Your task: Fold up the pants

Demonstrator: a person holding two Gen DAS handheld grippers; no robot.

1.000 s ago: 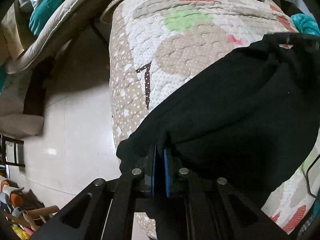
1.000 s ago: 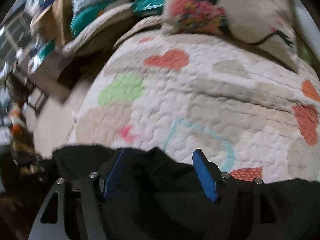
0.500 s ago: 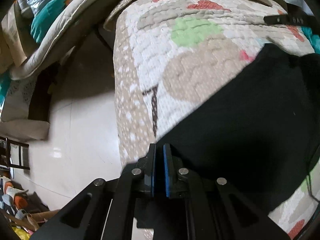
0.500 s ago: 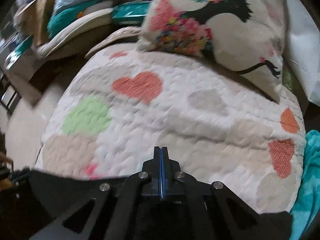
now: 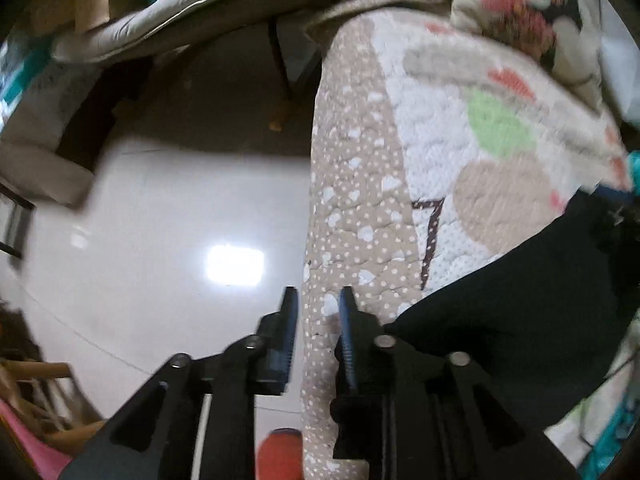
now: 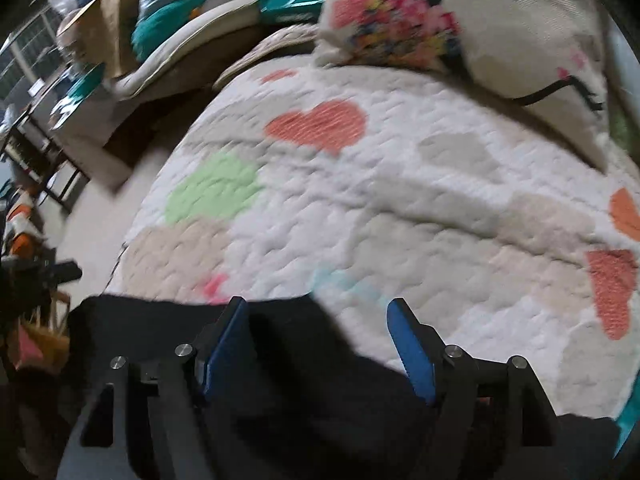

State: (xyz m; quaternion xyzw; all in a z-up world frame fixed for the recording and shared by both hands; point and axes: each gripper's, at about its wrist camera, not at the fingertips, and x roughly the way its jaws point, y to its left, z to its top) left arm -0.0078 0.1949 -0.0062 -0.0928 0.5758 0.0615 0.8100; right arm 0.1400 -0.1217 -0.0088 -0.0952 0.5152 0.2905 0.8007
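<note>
The black pants (image 5: 520, 312) lie on a quilted bed cover with heart patches (image 5: 460, 152). In the left wrist view my left gripper (image 5: 314, 300) is open and empty at the bed's near corner, left of the pants' edge. In the right wrist view the pants (image 6: 304, 360) lie spread under my right gripper (image 6: 316, 308), which is open wide just above the cloth, holding nothing.
A patterned pillow (image 6: 460, 20) lies at the head of the bed. Shiny white floor (image 5: 160, 260) lies left of the bed. Piled bedding and boxes (image 6: 160, 40) stand beyond it. A red object (image 5: 280, 456) sits on the floor by the bed's corner.
Both grippers were shut on the pants half a second ago; both have opened and let go. The left gripper has swung left off the pants to the bed's corner.
</note>
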